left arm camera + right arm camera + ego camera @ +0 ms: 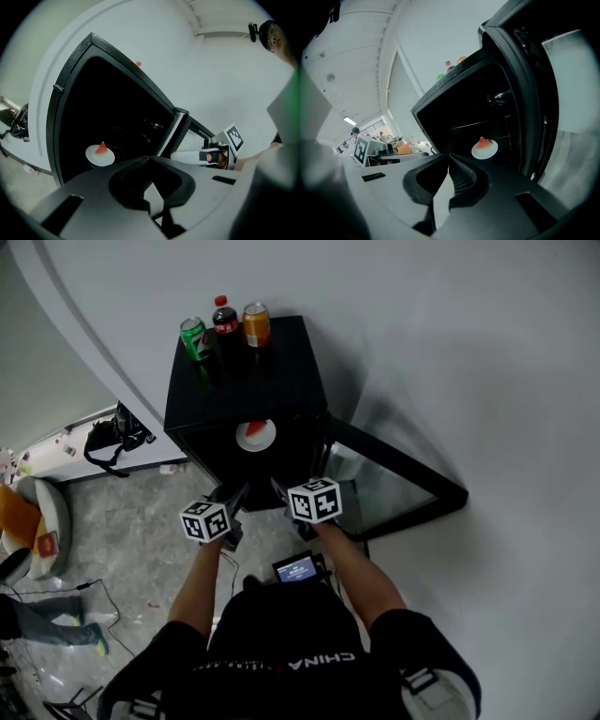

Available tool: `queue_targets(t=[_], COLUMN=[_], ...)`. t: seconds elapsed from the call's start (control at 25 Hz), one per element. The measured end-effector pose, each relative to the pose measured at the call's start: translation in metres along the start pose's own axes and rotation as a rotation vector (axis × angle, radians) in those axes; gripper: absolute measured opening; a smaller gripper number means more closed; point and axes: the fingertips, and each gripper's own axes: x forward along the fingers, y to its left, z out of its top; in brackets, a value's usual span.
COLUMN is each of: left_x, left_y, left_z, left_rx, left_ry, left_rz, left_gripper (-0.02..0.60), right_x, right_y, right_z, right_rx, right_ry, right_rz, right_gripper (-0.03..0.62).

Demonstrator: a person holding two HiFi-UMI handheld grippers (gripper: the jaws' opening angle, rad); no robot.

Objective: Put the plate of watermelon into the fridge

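A white plate [255, 436] with a red watermelon wedge [254, 428] rests on a shelf inside the small black fridge [246, 381]. The left gripper view shows the plate [100, 155] at lower left in the dark interior; the right gripper view shows the plate [484, 149] near the door side. My left gripper [232, 503] and right gripper [281, 492] hang in front of the fridge opening, apart from the plate. Both are shut with nothing between their jaws. The left gripper [151, 158] and right gripper [449, 155] show their tips meeting.
The fridge's glass door [389, 486] stands swung open to the right. A green can [195, 338], a cola bottle [225, 319] and an orange can [256, 324] stand on the fridge top. A white wall rises behind. Clutter and a low shelf [89, 451] lie at left.
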Motion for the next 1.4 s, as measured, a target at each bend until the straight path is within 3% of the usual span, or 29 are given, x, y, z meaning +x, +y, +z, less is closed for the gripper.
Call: queue_targets(t=[0.32,0.6,1.12,1.4], left_x=[-0.016,-0.072,-0.253,-0.303], left_y=[-0.033,-0.053,-0.077,-0.108], left_z=[-0.048,-0.082,-0.168,-0.204], left_rx=[-0.021,-0.014,-0.009,0.016], left_ry=[0.03,0.05,0.057,0.068], left_rz=[0.04,0.014,-0.012,-0.039], left_gripper=[0.012,0.012,0.012,0.012], right_x=[-0.032,-0.065,-0.118,-0.152], right_y=[-0.013,0.013,0.151,0.201], right_z=[-0.038,-0.08,-0.185,-0.233], right_rx=[-0.007,0.013,0.024,0.007], right_ry=[0.049,0.055,0.008,0.019], right_rz=[0.01,-0.054,-0.161,-0.176], right_gripper=[0.021,0.021,0.02,0.02])
